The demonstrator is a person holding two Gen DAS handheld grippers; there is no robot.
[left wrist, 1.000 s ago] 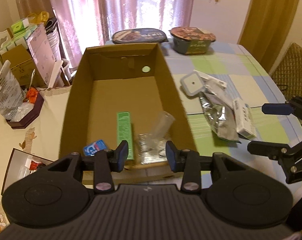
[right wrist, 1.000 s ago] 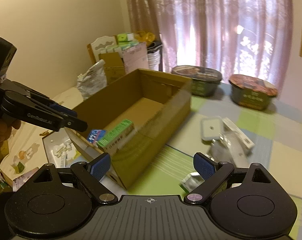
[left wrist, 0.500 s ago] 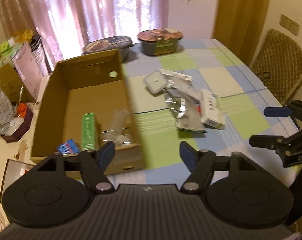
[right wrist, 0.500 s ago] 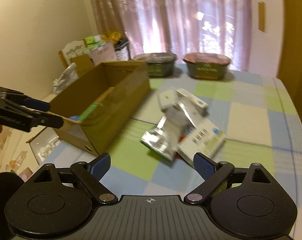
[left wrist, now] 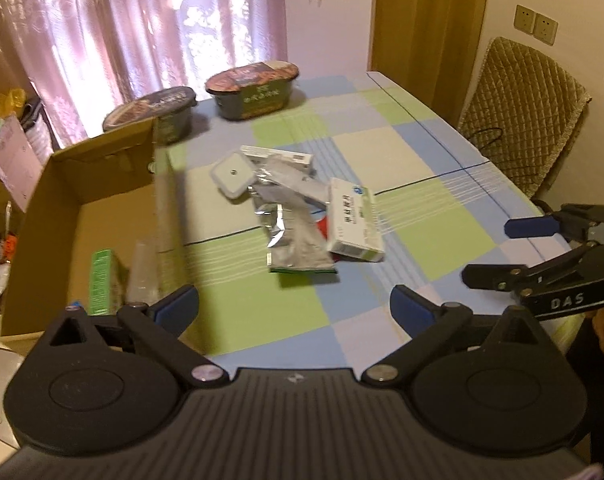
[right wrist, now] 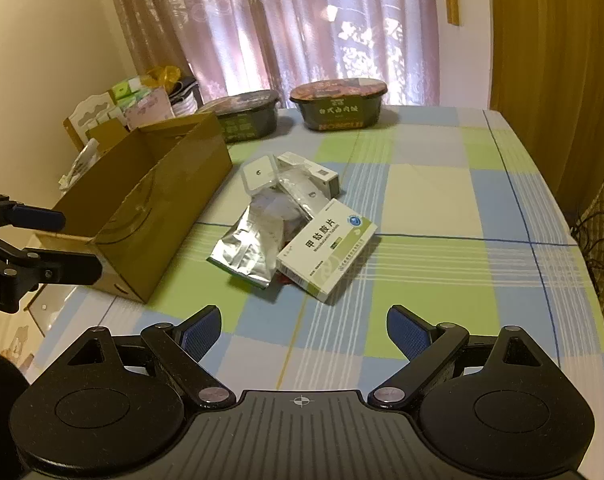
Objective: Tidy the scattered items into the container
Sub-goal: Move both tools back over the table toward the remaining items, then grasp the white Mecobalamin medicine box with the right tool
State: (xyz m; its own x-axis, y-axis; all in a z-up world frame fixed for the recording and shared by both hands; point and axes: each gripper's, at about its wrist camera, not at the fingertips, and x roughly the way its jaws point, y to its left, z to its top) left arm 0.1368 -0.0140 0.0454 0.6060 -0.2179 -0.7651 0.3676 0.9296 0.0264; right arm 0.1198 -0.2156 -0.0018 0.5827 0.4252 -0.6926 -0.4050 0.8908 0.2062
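An open cardboard box [left wrist: 53, 200] [right wrist: 169, 188] stands at the table's left; inside lie a green carton [left wrist: 101, 280] and a clear plastic cup [left wrist: 143, 272]. A heap of loose items lies on the checked cloth beside it: a white medicine box [left wrist: 354, 220] [right wrist: 328, 250], a silver foil pouch [left wrist: 293, 240] [right wrist: 249, 246], a small square white case [left wrist: 231, 174] [right wrist: 257, 172] and a long white carton [left wrist: 281, 156] [right wrist: 310, 170]. My left gripper [left wrist: 293, 308] hovers open near the table's front edge, short of the heap. My right gripper [right wrist: 304, 330] is also open and empty, facing the heap.
Two dark instant-noodle bowls [right wrist: 340, 106] [right wrist: 245, 114] stand at the table's far edge by the curtain. A quilted chair [left wrist: 522, 120] is at the right. Boxes and clutter [right wrist: 121, 108] sit beyond the cardboard box on the left.
My left gripper swung right from over the box to face the heap, and its jaws opened wider. My right gripper also turned right, from the box to the heap.
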